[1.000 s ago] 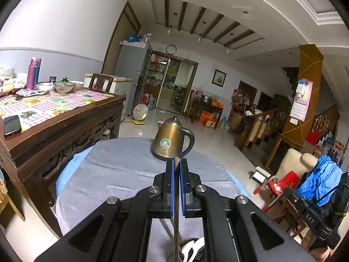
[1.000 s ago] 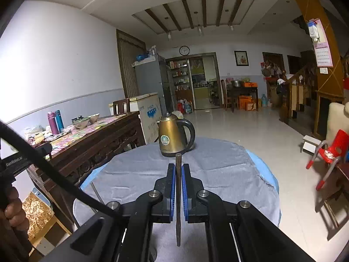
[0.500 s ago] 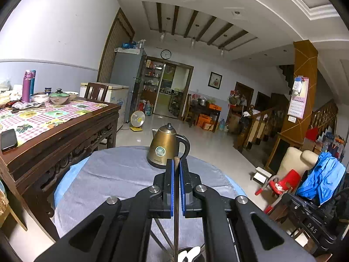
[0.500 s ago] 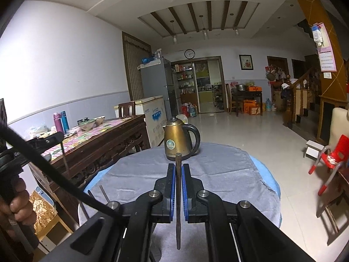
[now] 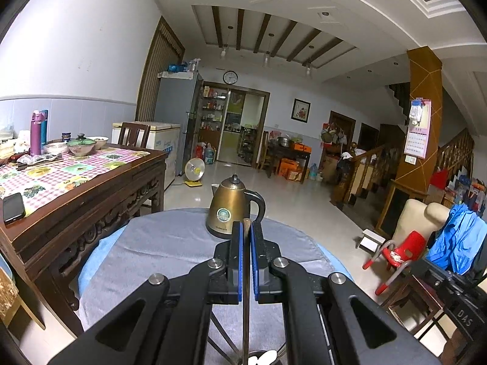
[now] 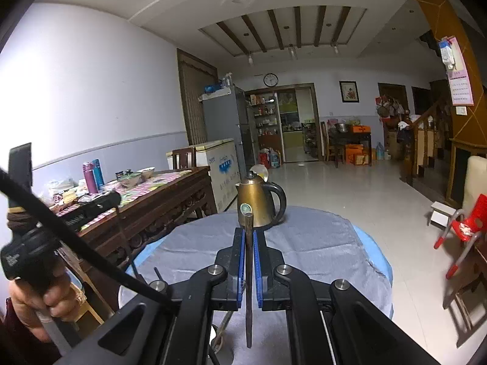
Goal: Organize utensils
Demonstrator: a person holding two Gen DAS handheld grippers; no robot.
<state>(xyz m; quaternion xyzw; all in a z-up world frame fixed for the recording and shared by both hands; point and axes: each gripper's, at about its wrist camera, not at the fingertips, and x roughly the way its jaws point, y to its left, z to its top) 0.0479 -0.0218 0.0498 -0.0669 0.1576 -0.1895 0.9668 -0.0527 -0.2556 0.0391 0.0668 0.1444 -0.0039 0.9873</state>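
Note:
My left gripper (image 5: 246, 228) is shut on a dark wooden chopstick (image 5: 246, 289) that stands upright between its blue pads, above the round table's grey cloth (image 5: 158, 249). My right gripper (image 6: 249, 234) is likewise shut on a dark chopstick (image 6: 249, 289), whose lower end hangs free below the jaws. In the right wrist view a hand holds the left gripper (image 6: 33, 258) at the left edge. More chopsticks (image 5: 222, 331) lie on the cloth under the left gripper. A dark round holder with something white (image 5: 261, 359) in it shows at the bottom edge.
A brass kettle (image 5: 231, 210) stands on the far side of the round table. A carved wooden table (image 5: 76, 188) with a checked cloth, bowls, bottles and a phone stands to the left. A red child's chair (image 5: 398, 249) and an armchair are on the right.
Both grippers have risen a little with their chopsticks still clamped. In the right wrist view the hand with the left gripper has moved up at the left edge.

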